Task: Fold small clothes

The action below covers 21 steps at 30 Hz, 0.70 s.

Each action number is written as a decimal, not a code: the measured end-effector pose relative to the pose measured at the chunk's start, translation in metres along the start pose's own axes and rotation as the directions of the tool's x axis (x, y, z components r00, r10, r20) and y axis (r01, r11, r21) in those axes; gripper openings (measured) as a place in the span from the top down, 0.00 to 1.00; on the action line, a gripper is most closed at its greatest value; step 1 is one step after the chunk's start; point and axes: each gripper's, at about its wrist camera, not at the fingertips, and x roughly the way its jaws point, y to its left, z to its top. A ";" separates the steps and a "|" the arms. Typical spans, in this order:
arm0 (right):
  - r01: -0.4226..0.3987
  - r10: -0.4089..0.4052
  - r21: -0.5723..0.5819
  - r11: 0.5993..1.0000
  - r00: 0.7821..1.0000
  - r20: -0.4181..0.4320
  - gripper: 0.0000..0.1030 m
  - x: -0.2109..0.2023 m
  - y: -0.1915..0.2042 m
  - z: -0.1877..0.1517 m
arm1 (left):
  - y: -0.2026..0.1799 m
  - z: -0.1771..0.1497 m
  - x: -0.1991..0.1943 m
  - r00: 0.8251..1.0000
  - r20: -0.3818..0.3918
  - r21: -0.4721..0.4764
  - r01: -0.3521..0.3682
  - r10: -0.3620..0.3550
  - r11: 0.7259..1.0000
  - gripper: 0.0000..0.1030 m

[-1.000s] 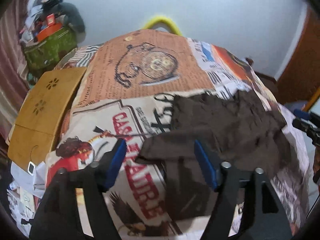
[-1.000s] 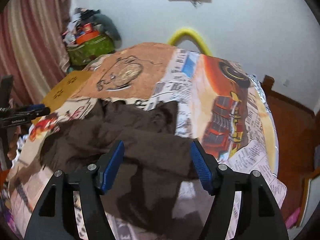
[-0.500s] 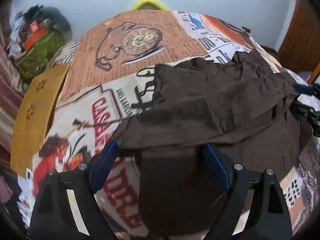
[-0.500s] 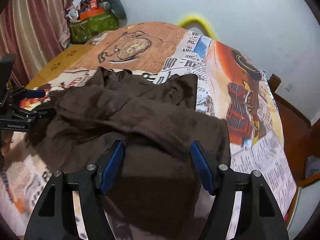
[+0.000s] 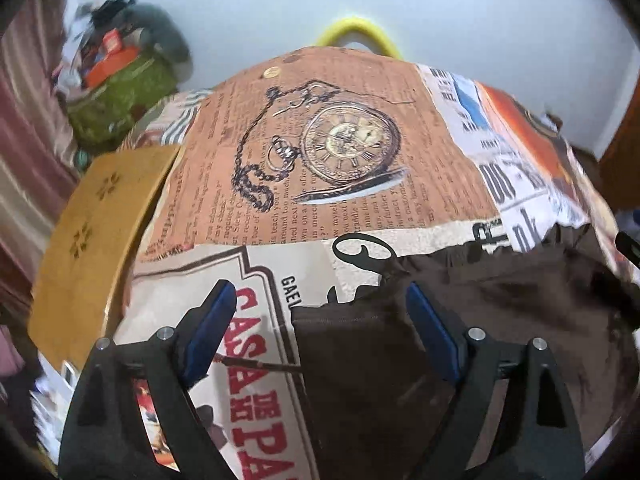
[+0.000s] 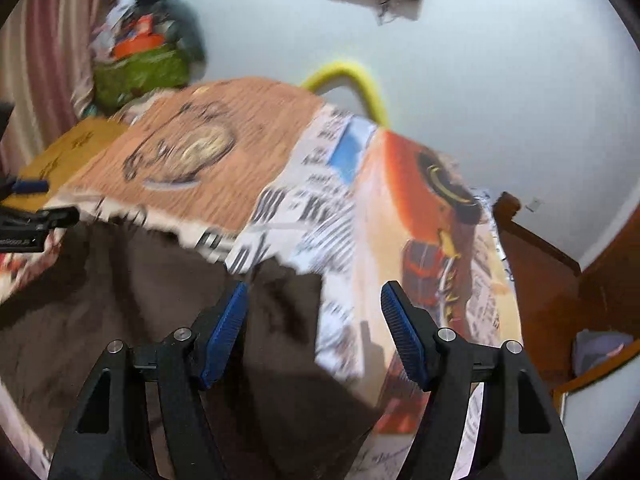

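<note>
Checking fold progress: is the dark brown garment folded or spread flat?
Partly folded: the dark brown garment lies rumpled, with a hemmed flap doubled over its near edge. No neat fold shows.

On the printed bedspread (image 5: 360, 200) we read large red letters "CASA" and, below them, "PA", beside black "GAE" cut off by the brown garment (image 5: 500, 320). The pocket-watch dial (image 5: 350, 138) on that print bears Roman numerals; the smaller newsprint stays illegible to us.

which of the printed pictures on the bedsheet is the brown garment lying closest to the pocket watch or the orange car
The pocket watch: the brown garment lies just below it.
</note>
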 end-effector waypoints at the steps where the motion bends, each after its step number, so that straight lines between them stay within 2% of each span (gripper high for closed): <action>1: -0.001 0.000 0.020 1.000 1.000 0.006 0.36 -0.002 -0.003 0.000 | 0.002 -0.001 -0.001 1.000 -0.001 -0.004 0.004 -0.004 1.000 0.16; 6: -0.076 0.076 0.076 0.994 0.997 0.004 0.36 -0.017 -0.014 -0.008 | 0.014 -0.013 -0.017 1.000 0.003 0.002 0.009 -0.009 1.000 0.16; 10: -0.175 0.176 0.036 0.984 0.984 -0.029 0.33 -0.032 -0.009 -0.025 | 0.017 -0.030 -0.034 0.999 -0.003 0.001 0.046 -0.046 0.999 0.16; 12: -0.174 0.174 -0.009 0.985 0.983 -0.056 0.29 -0.036 -0.002 -0.038 | 0.018 -0.044 -0.042 0.997 -0.010 0.001 0.076 -0.076 0.997 0.15; 16: -0.148 0.130 -0.124 0.981 0.981 -0.145 0.29 -0.029 0.010 -0.064 | 0.015 -0.066 -0.042 0.993 -0.054 0.015 0.104 -0.103 0.994 0.13; 18: -0.113 0.087 -0.155 0.981 0.982 -0.166 0.29 -0.021 0.010 -0.068 | 0.006 -0.075 -0.034 0.994 -0.081 0.065 0.079 -0.074 0.995 0.13; 21: -0.094 0.069 -0.130 0.987 0.980 -0.185 0.29 -0.008 0.002 -0.065 | 0.000 -0.082 -0.024 0.995 -0.089 0.112 0.047 -0.037 0.993 0.13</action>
